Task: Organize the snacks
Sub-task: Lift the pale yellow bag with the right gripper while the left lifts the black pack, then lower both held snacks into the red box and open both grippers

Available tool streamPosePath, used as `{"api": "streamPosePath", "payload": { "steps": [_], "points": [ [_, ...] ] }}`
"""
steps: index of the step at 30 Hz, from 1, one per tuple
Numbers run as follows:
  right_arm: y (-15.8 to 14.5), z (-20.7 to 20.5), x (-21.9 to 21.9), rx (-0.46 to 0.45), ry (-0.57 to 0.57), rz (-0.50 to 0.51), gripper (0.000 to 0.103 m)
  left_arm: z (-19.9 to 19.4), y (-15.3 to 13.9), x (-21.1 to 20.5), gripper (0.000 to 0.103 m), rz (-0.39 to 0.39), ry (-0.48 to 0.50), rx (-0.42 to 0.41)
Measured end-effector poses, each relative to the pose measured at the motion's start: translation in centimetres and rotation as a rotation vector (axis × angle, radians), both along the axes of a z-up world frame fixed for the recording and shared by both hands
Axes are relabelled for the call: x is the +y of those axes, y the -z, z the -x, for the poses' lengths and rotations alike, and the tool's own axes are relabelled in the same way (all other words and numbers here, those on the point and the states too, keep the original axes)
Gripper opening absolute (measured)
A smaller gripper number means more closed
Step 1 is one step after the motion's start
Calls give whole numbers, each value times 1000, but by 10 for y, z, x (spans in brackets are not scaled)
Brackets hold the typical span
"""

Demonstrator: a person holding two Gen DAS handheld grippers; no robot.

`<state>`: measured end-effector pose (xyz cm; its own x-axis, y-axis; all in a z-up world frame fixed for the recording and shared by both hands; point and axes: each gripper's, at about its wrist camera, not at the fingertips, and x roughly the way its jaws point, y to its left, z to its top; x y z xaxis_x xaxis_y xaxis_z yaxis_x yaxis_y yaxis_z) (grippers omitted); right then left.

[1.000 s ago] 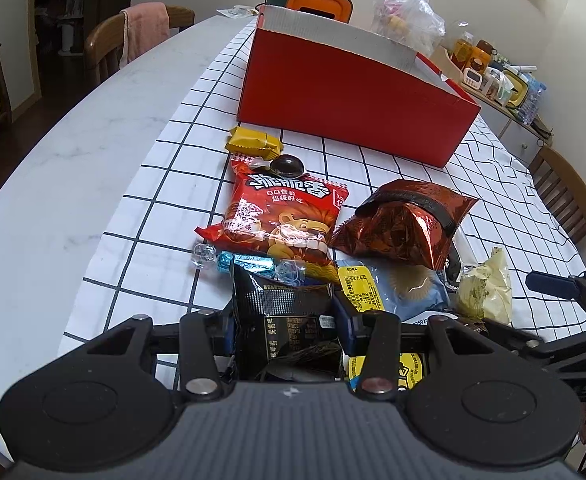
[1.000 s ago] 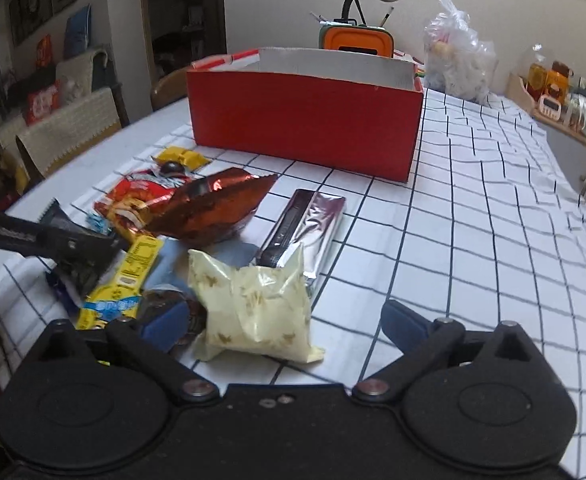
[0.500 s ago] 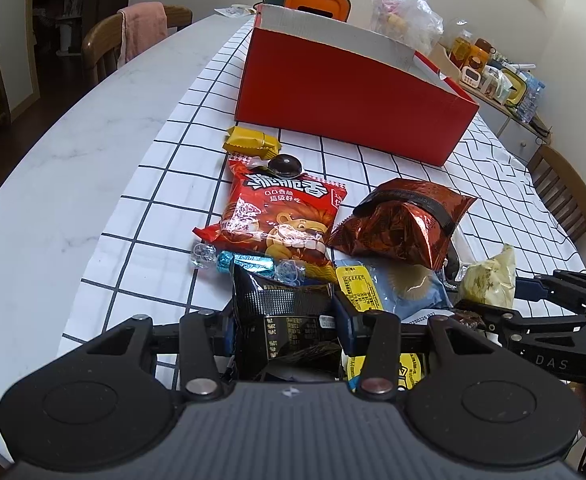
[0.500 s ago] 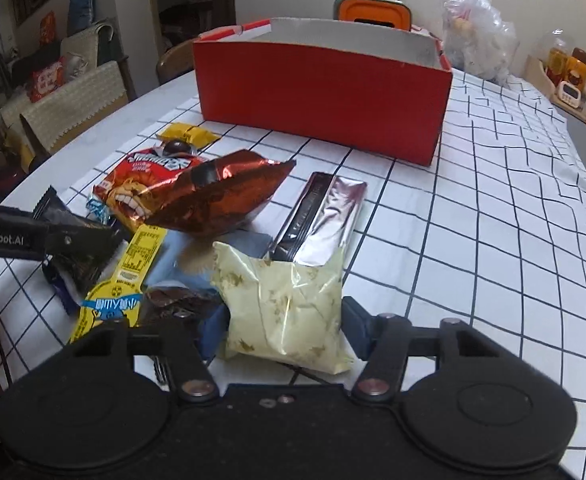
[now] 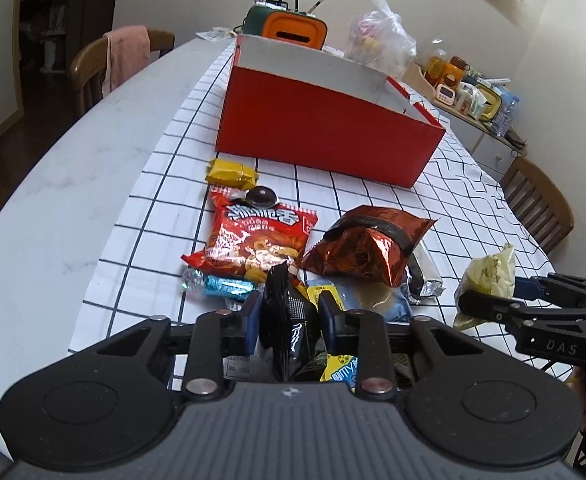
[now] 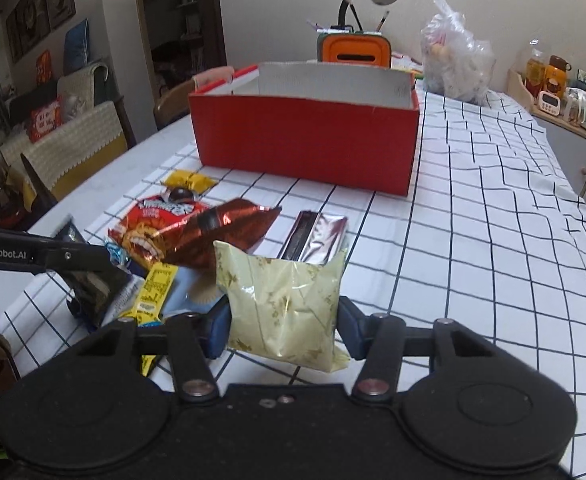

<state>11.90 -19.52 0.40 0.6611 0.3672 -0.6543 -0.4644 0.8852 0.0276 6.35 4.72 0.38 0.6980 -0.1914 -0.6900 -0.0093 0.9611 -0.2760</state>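
The left gripper (image 5: 289,316) is closing on a black packet (image 5: 287,320) and the right gripper (image 6: 283,326) on a pale yellow bag (image 6: 281,304), both over the snack pile before the red box (image 6: 305,140).

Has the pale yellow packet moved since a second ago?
Yes. The pale yellow packet, between the closing right jaws, has lifted off the checked cloth.

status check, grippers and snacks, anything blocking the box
Left gripper closing on black packet. Right gripper closing on pale yellow bag. Red box unobstructed.
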Motion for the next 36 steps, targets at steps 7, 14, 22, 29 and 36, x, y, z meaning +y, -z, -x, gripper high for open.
{"api": "streamPosePath", "payload": {
  "steps": [7,14,22,29,36],
  "points": [
    [-5,2,-2,-10,5,-27,53,1,-6,0,24,8,9,-9],
    [-26,-3,-7,-53,20,-62,53,-5,-29,2,24,-2,13,-50],
    [-65,-26,-8,-135,40,-72,53,-34,-90,0,24,-91,-10,-192],
    [-99,-70,7,-193,64,-41,53,-89,-125,-5,24,-182,-33,-240],
    [-121,-130,28,-235,96,10,53,-152,-137,-5,24,-232,-40,-286]
  ]
}}
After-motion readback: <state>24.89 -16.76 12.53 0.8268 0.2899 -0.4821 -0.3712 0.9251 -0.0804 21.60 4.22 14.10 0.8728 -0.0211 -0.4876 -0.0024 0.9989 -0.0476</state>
